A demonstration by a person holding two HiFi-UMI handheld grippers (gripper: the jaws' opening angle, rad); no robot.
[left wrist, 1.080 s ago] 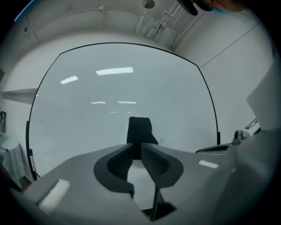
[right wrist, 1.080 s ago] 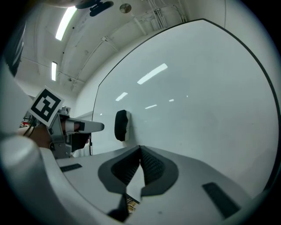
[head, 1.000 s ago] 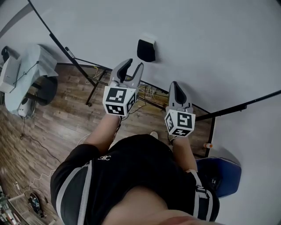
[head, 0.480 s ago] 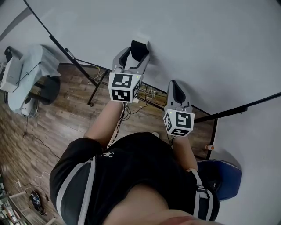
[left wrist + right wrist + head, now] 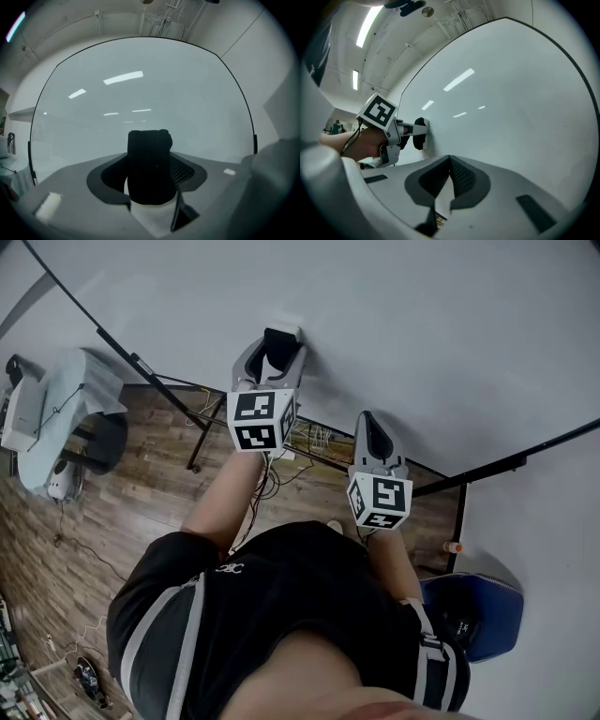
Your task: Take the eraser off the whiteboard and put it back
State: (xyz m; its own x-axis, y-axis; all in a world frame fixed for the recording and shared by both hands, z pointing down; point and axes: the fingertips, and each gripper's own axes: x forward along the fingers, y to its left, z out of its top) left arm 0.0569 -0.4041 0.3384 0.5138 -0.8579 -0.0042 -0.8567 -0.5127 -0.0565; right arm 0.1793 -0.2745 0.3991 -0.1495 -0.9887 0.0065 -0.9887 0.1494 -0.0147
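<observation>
The black eraser (image 5: 279, 345) with a white base sticks to the whiteboard (image 5: 422, 324). My left gripper (image 5: 277, 337) points level at the board and its jaws have just been opening; they stand wide, one on each side of the eraser. In the left gripper view the eraser (image 5: 150, 159) fills the gap between the pads, and I see no squeeze on it. The right gripper view shows the same eraser (image 5: 420, 132) between those fingers from the side. My right gripper (image 5: 373, 426) hangs short of the board to the right, jaws together (image 5: 451, 180) and empty.
Black stand bars (image 5: 178, 399) of the whiteboard cross the wooden floor below. Cables (image 5: 309, 442) lie under the board. A grey device on a stand (image 5: 56, 418) sits at the left, a blue seat (image 5: 483, 615) at the lower right.
The left gripper has moved forward to the board, and its jaws, which were narrower, now stand wider around the eraser. The right gripper has stayed put.
</observation>
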